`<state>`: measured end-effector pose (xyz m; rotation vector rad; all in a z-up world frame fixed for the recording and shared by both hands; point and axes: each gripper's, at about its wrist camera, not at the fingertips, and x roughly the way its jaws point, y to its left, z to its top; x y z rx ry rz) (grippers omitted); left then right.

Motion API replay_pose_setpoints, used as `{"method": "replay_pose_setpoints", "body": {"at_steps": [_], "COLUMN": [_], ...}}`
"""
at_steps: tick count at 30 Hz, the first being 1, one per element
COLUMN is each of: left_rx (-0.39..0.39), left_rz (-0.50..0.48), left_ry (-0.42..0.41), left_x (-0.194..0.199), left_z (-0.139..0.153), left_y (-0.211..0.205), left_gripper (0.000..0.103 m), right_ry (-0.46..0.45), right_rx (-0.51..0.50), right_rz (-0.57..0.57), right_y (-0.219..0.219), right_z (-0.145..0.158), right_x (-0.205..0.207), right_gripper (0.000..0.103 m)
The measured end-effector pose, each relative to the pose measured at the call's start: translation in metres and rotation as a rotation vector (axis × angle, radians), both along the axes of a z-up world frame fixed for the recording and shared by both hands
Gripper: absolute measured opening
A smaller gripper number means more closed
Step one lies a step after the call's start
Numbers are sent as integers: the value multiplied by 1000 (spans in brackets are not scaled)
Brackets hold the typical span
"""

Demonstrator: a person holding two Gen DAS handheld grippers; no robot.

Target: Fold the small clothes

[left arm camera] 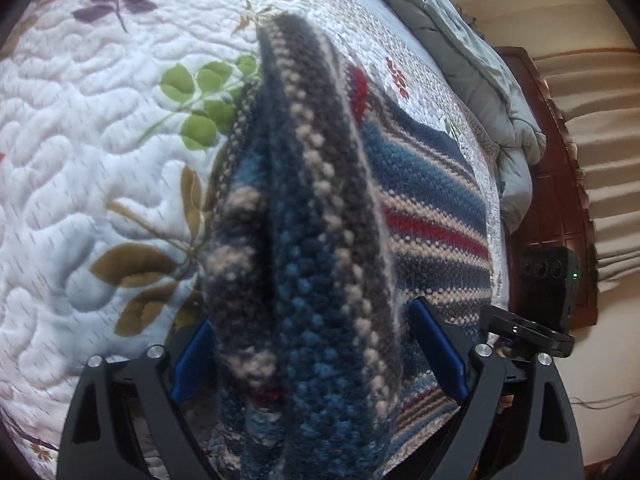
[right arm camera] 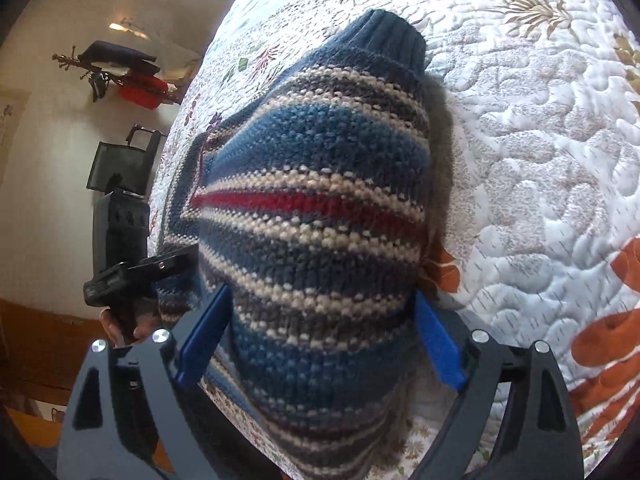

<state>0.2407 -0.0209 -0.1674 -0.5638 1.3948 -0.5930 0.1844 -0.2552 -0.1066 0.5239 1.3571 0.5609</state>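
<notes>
A striped knit sweater (left arm camera: pixel 432 208) in blue, grey, cream and red lies on the quilted bedspread (left arm camera: pixel 80 160). In the left wrist view a bunched fold of it (left arm camera: pixel 312 240) stands up between the wide-apart blue pads (left arm camera: pixel 440 352) of my left gripper (left arm camera: pixel 316 344), which is open. In the right wrist view a sleeve (right arm camera: pixel 320 200) with a ribbed blue cuff (right arm camera: pixel 384 36) fills the gap of my right gripper (right arm camera: pixel 320 340). Its blue pads (right arm camera: pixel 204 336) stand wide at the fabric's sides, so it is open.
The white quilt (right arm camera: pixel 540 160) with leaf prints spreads around the sweater. A grey duvet (left arm camera: pixel 480 72) lies at the bed's far edge, with dark wooden furniture (left arm camera: pixel 560 200) behind. The other gripper's black body (right arm camera: pixel 120 240) and a hand (right arm camera: pixel 120 326) show at the bed's edge.
</notes>
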Motion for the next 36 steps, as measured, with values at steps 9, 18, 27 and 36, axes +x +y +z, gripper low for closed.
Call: {"method": "replay_pose_setpoints", "body": {"at_steps": [9, 18, 27, 36], "left_rx": [-51, -4, -61, 51], "left_rz": [65, 72, 20, 39], "left_ry": [-14, -129, -190, -148], "left_x": [-10, -22, 11, 48], "left_z": [-2, 33, 65, 11], "left_y": [11, -23, -116, -167], "left_gripper": [50, 43, 43, 55], "right_ry": [16, -110, -184, -38], "right_rx": [78, 60, 19, 91], "right_rz": [-30, -15, -90, -182], "right_y": [-8, -29, -122, -187], "right_z": [-13, 30, 69, -14], "right_x": [1, -11, 12, 55], "right_gripper": [63, 52, 52, 66]}}
